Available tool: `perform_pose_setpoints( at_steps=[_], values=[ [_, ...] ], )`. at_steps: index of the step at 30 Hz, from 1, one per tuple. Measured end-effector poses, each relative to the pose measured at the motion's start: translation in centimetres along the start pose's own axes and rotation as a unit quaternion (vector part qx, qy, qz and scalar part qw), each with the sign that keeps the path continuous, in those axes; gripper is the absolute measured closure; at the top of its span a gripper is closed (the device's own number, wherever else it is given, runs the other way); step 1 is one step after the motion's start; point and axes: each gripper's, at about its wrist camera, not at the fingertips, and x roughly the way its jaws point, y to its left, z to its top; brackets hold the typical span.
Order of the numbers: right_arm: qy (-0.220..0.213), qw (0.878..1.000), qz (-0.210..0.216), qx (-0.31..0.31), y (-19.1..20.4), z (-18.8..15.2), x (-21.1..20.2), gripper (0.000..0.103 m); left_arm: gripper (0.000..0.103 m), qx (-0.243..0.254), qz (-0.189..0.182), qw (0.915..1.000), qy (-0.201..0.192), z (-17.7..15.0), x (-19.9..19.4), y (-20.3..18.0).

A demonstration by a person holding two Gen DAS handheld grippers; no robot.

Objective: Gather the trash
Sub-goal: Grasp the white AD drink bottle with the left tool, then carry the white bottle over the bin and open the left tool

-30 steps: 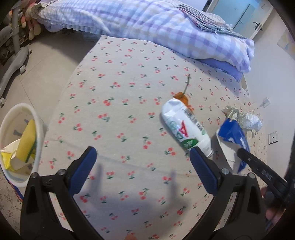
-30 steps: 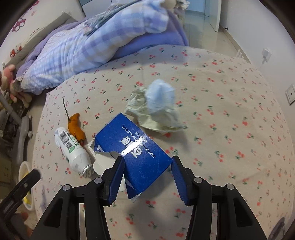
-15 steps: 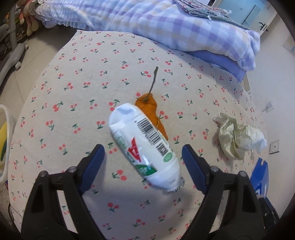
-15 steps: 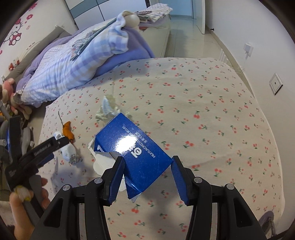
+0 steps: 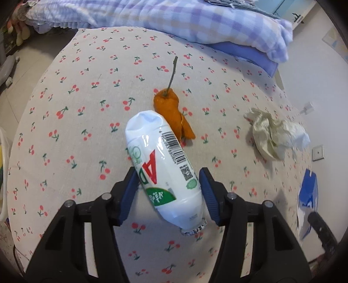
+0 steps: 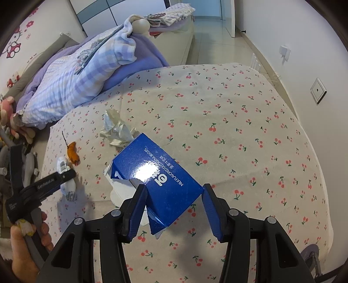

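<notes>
Left wrist view, lower centre: left gripper straddling a white milk bottle lying on the cherry-print bedsheet, jaws closing, blue pads just beside the bottle's sides, a thin gap visible on the right side, contact on the left pad hard to tell. Foil-ringed mouth of the bottle pointing to the bottom of the frame, barcode and red lettering facing up. Touching the bottle's far end, an orange peel with a dry stem standing toward the top. At right, well apart, a crumpled paper wad. At the far right edge, only a sliver of a blue biscuit box. Across the top, a purple checked quilt. At the far left edge, a bit of a pale rim, too cut off to identify.

Right wrist view, lower centre: right gripper clamped on the same blue biscuit box, raised off the sheet, torn end toward the left, white inner liner showing below it. Seen only here: the box's printed top face and the grip on it. At lower left, a hand squeezing the handle of the left gripper, its black arm crossing the small, partly hidden bottle. Peel just above the bottle, paper wad above the box. Upper left, the quilt heaped on the bed; wall socket and floor at the right, not visible in such breadth from the left wrist.
</notes>
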Motion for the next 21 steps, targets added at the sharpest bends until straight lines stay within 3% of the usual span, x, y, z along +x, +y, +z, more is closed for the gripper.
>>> perform_pose_setpoints(
  at_steps=[8, 21],
  values=[
    [-0.001, 1.000, 0.019, -0.010, 2.1, -0.8, -0.8, 0.050, 0.050, 0.029, -0.027, 0.9992, 0.004, -2.4, -3.2, 2.7],
    [-0.004, 0.996, 0.073, -0.045, 9.2, -2.1, -2.3, 0.050, 0.050, -0.011, -0.055, 0.9976, -0.041, -4.1, -9.6, 10.5]
  ],
)
